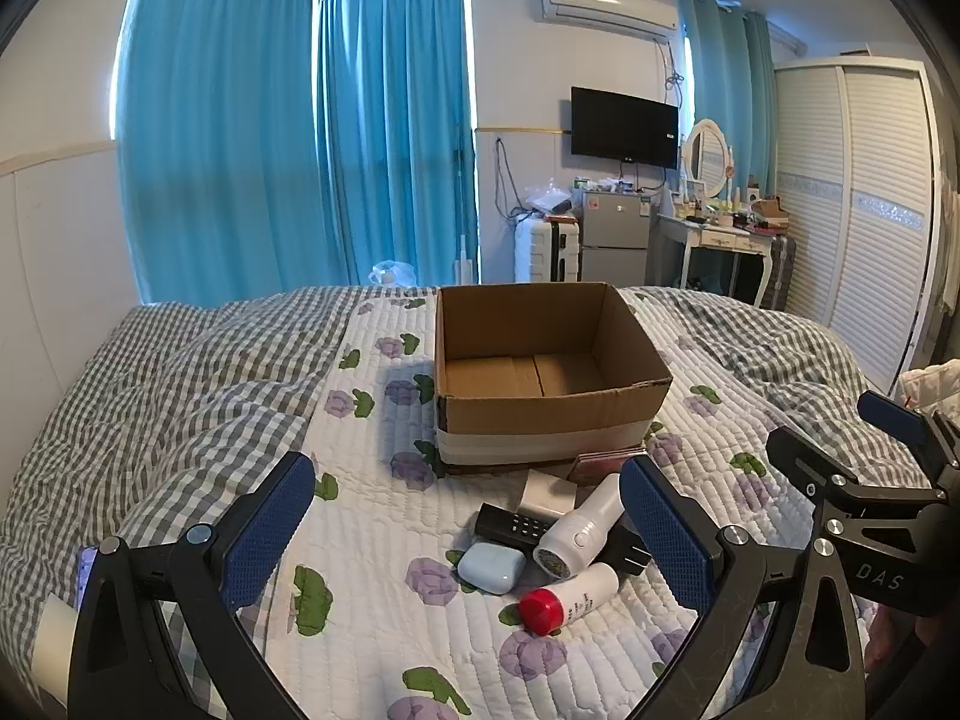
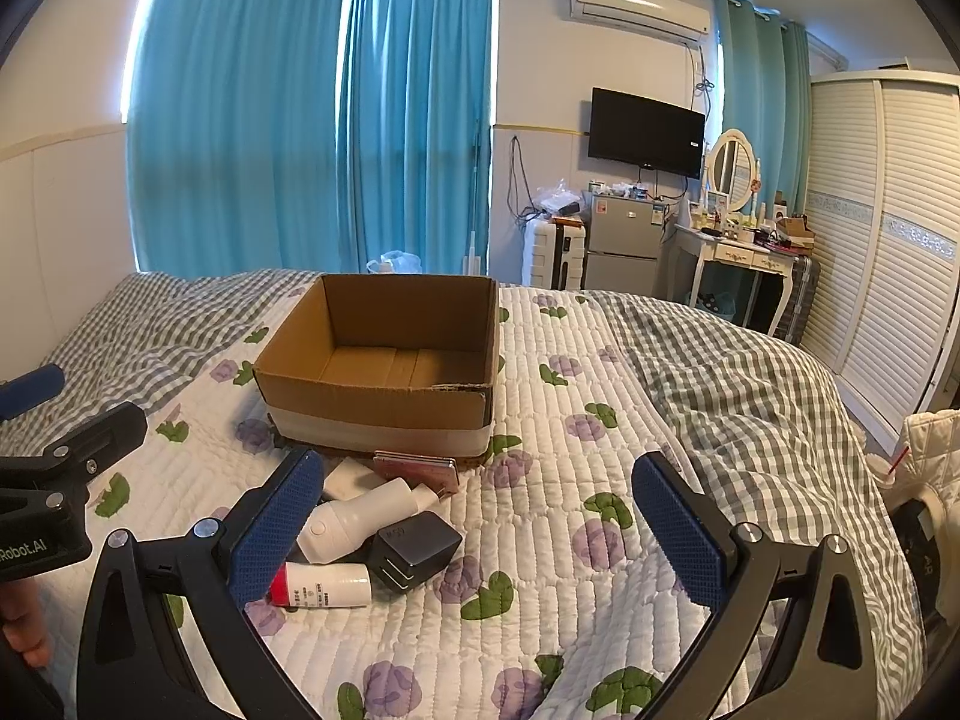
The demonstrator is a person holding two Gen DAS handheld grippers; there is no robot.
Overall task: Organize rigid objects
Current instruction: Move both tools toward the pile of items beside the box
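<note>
An open, empty cardboard box point(image 1: 549, 414) point(image 2: 372, 402) stands on the quilted bed. In front of it lies a pile: a white lint shaver point(image 1: 579, 531) point(image 2: 354, 519), a black remote point(image 1: 510, 525), a pale blue case point(image 1: 492, 567), a red-capped white tube point(image 1: 567, 597) point(image 2: 327, 585), a black charger point(image 2: 414, 549), a white adapter point(image 1: 546, 495) point(image 2: 345, 477) and a pink wallet point(image 2: 417, 468). My left gripper point(image 1: 468, 522) is open, hovering over the pile. My right gripper point(image 2: 480, 516) is open, just right of the pile.
A rumpled grey checked duvet point(image 1: 180, 372) point(image 2: 750, 384) lies on both sides of the floral quilt point(image 2: 540, 540). Beyond the bed stand blue curtains, a suitcase, a small fridge point(image 1: 615, 228), a dressing table and a white wardrobe point(image 2: 888, 240).
</note>
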